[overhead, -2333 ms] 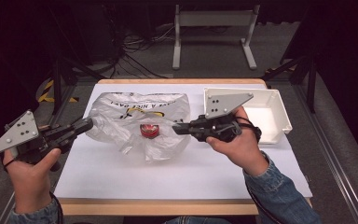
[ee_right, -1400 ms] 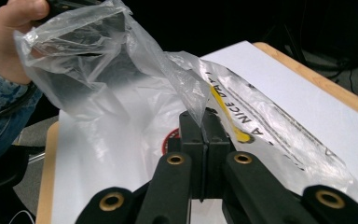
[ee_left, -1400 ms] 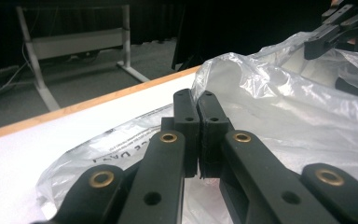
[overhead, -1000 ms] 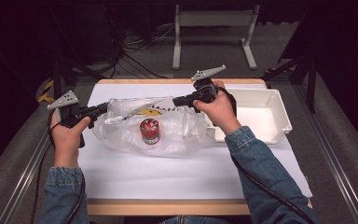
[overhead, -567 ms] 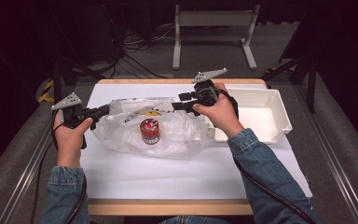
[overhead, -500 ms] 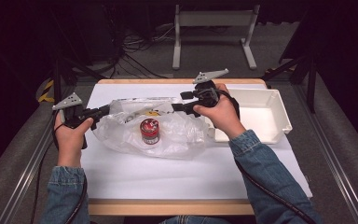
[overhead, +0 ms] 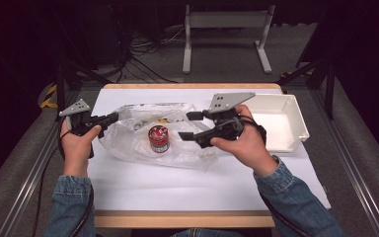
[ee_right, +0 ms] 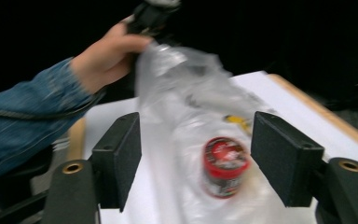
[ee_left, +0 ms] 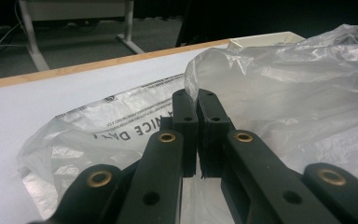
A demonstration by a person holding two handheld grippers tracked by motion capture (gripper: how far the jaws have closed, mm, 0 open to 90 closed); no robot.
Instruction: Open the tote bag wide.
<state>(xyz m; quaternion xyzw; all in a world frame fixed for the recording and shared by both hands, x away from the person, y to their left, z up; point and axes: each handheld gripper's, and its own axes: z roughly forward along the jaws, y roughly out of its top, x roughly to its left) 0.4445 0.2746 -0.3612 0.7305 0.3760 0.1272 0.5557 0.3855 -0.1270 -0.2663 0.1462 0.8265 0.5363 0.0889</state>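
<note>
Work in hand: a red can (overhead: 158, 138) is to be got at inside a clear plastic bag (overhead: 177, 150) lying on the desk (overhead: 177, 190).
Can position: it is seen standing upright inside the bag, near the desk's middle, covered by the film.
Left gripper (overhead: 112, 117): its jaws are closed on the bag's left edge; in the left gripper view the film is pinched between the pads (ee_left: 185, 122).
Right gripper (overhead: 191, 125): its jaws have just been opening and stand apart with nothing between them.
Key relation: from the right jaws the can lies at about 9 o'clock in the high view, just beside the lower tip; in the right gripper view it is framed between the two pads (ee_right: 116, 158), farther off.
Long axis: vertical, so the can is judged to be taken from the side.
Nearer hand: the right.
White tray (overhead: 296, 129): at 3 o'clock on the desk.
</note>
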